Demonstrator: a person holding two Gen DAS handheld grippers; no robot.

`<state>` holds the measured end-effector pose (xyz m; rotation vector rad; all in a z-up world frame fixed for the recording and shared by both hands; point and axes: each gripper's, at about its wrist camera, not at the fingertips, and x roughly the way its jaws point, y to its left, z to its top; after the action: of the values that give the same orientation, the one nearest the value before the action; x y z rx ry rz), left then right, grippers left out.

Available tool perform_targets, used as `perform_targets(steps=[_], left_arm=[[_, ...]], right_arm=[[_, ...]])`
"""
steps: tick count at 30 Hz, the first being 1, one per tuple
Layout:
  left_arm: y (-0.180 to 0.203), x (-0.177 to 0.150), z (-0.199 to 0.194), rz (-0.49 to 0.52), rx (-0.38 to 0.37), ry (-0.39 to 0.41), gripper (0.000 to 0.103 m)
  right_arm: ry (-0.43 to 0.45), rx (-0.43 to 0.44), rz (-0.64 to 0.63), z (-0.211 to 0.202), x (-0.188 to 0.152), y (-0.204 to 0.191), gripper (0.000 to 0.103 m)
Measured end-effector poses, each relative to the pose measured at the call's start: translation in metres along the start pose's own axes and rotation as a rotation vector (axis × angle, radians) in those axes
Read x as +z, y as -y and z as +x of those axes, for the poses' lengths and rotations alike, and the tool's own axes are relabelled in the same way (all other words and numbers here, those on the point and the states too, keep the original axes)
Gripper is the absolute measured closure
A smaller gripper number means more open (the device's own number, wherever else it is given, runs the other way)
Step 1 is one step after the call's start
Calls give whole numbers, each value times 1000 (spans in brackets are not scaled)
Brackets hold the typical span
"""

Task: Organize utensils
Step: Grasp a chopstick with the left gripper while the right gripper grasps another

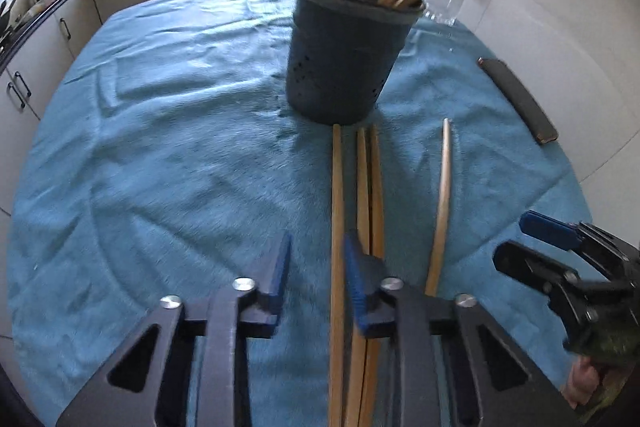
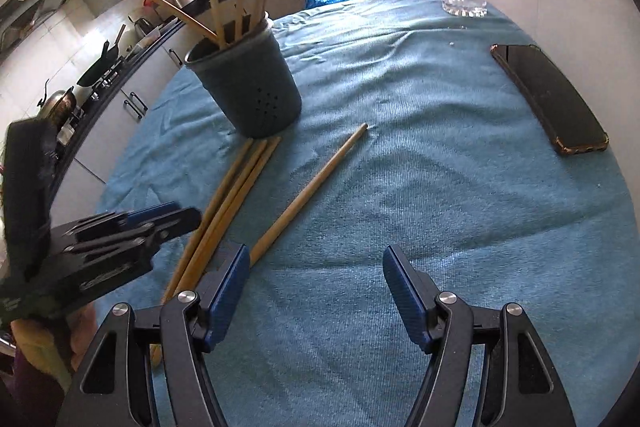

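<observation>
Four slender wooden chopsticks (image 2: 240,195) lie on the napped blue towel (image 2: 400,187), three bunched and one (image 2: 312,193) apart to their right, tips near the dark perforated cylindrical holder (image 2: 248,83), which holds more sticks. Left gripper (image 1: 316,267): jaws spread astride one stick. Right gripper (image 2: 316,287): jaws spread, empty. A flat black phone (image 2: 552,99) lies far right.

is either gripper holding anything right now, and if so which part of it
Nothing is held. The left gripper stands open over the three wooden chopsticks lying together on the blue towel; one passes between its fingers, ungripped. The right gripper is open and empty.
</observation>
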<state>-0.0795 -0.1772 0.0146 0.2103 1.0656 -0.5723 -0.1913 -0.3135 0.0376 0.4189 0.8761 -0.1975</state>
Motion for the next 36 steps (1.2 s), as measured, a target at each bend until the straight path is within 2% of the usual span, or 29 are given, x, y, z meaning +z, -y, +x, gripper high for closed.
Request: perform_targets(steps=[4,5,6,12,17,20,22,25,30,32,33,34,36], left_arm=[[8,7,8,50,35,7,82],[9,8,9,53,40,7,86],[8,9,9,48,49,8,97],[-22,6,2,-80,53,-4,96],[-40,-1,-3,-163,16,-19,96],[-46,-1,-3,-200,-17,-28,96],[-48,-2,-3,-210,-23,-32,96],[-48,-4,-5,-223,-31,-51,96],[-51,-12,-12,-239,-48,-95,96],[-53,-13,-13,-242,-45,-98,96],[-53,-12,-12,-238,-32,-99,96],[-53,-10,-11,-236,-20,-101,96],[-52,-4,-7,-232,-6,-104,96]], right_arm=[[-8,0,0,6,2,1,29],[-10,-1,-1,7,2,1,29],[-15,-4,-3,10,4,0,29],[-30,-21,-37,26,15,-11,33],[-43,-78,-83,45,31,-31,43],[-49,-141,-125,56,37,-41,58],[-59,-171,-158,59,38,-46,83],[-90,-141,-183,54,36,-44,88],[-169,-85,-235,36,18,-32,88],[-182,-87,-232,30,12,-24,80],[-184,-96,-225,28,10,-21,69],[-181,-99,-220,27,9,-18,64],[-178,-120,-207,27,12,-13,64]])
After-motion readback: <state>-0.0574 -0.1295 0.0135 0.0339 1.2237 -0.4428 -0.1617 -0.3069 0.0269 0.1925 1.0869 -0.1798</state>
